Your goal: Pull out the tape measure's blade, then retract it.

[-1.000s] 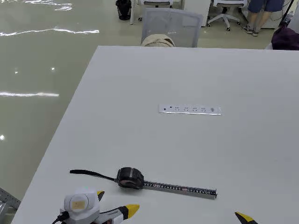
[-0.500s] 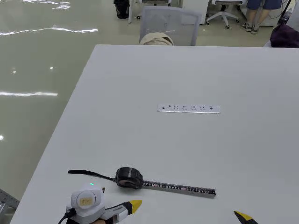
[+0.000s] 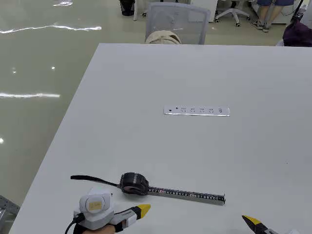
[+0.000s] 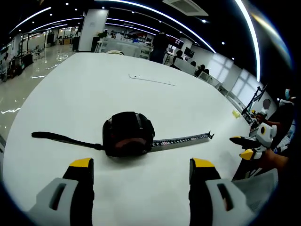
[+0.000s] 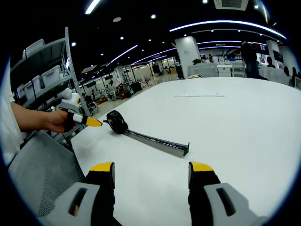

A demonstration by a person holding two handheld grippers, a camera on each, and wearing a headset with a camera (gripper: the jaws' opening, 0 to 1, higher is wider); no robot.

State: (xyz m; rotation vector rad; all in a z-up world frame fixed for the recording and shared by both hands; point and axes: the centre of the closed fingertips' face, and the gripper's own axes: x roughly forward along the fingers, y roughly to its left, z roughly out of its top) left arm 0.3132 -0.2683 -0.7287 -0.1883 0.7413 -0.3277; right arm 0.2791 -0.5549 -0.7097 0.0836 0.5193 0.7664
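Your left gripper point(image 4: 141, 165): jaws wide, empty, black round tape measure case point(image 4: 128, 133) just ahead | your right gripper point(image 5: 153, 167): wide, empty, pulled-out grey metal blade point(image 5: 157, 142) ahead | tape unmoved since before.

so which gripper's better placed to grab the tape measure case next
Left, probably. The left gripper is open with the case straight ahead of its jaws. The right gripper, also open, faces the far end of the blade instead.
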